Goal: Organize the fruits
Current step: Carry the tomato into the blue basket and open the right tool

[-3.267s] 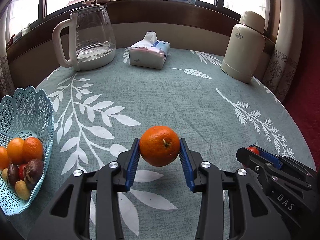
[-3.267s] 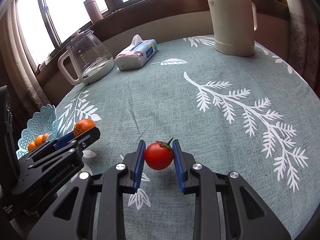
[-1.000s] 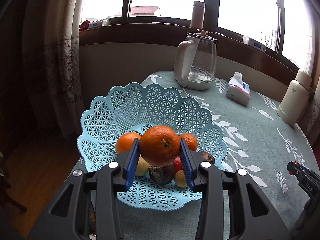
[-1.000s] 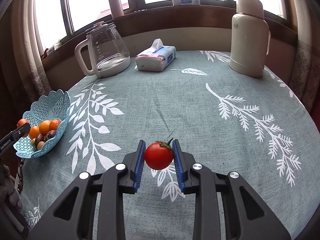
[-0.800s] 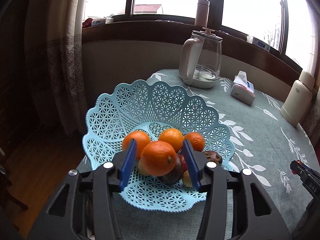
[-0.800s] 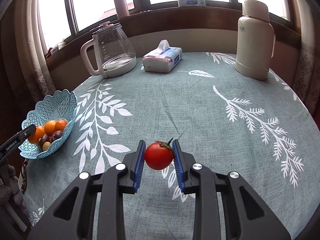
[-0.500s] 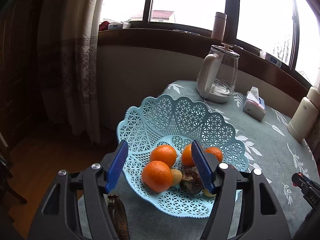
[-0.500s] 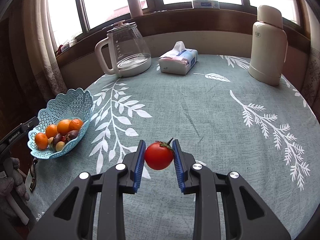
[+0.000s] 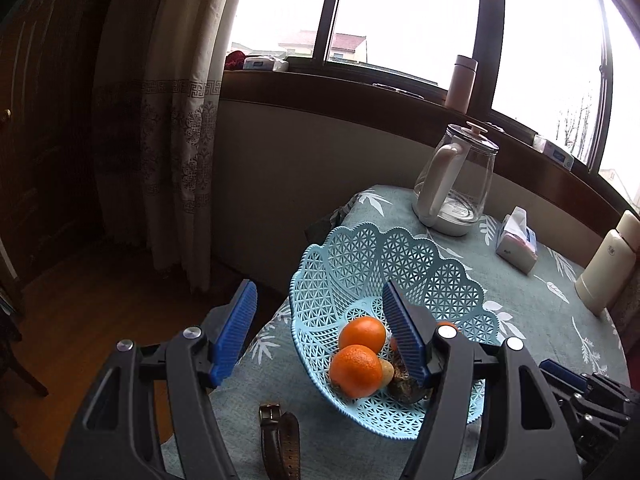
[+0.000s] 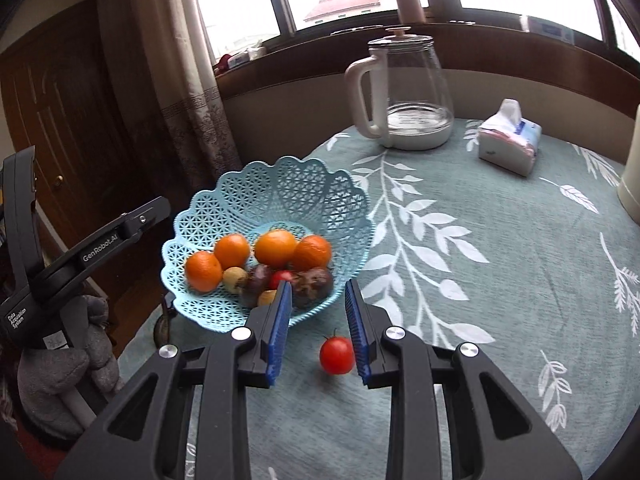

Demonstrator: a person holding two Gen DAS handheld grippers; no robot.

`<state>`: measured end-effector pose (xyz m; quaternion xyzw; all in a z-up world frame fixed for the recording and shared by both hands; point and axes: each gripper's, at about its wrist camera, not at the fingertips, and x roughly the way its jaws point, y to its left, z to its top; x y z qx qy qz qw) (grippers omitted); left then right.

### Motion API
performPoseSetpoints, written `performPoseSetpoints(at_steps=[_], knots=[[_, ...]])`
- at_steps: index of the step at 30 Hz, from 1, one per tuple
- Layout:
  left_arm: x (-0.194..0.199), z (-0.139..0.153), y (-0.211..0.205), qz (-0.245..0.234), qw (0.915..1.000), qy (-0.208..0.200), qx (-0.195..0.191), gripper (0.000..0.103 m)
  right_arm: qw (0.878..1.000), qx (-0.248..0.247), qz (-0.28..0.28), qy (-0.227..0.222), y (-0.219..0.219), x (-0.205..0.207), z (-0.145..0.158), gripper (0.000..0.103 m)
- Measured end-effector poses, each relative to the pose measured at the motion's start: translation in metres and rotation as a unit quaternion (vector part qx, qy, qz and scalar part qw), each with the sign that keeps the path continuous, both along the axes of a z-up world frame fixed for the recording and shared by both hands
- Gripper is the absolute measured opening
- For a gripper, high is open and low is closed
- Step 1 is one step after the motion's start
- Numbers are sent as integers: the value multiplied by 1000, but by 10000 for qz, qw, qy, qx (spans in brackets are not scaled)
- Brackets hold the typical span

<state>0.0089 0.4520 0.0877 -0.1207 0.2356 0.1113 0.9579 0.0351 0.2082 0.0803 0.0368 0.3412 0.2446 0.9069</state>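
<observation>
Both sets of jaws spread, empty. Tomato (image 10: 337,355) low centre, loose on the surface beside right gripper (image 10: 316,332), short of basket (image 10: 276,196): liable to roll off the near edge.

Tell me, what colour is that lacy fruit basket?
The basket is light turquoise blue with an openwork lattice pattern, clearest in the right wrist view.

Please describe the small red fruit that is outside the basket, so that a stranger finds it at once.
Find the light blue lattice basket on the leaf-patterned tablecloth. In front of it, between the right gripper's open blue fingers, is a small tomato: the only fruit outside the basket.
</observation>
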Motion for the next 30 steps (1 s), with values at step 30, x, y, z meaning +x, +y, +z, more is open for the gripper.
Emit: performPoseSetpoints(at_steps=[30], knots=[[-2, 0, 8, 21, 9998, -34, -196, 70, 9957, -325, 101, 861, 11, 11, -64, 36]])
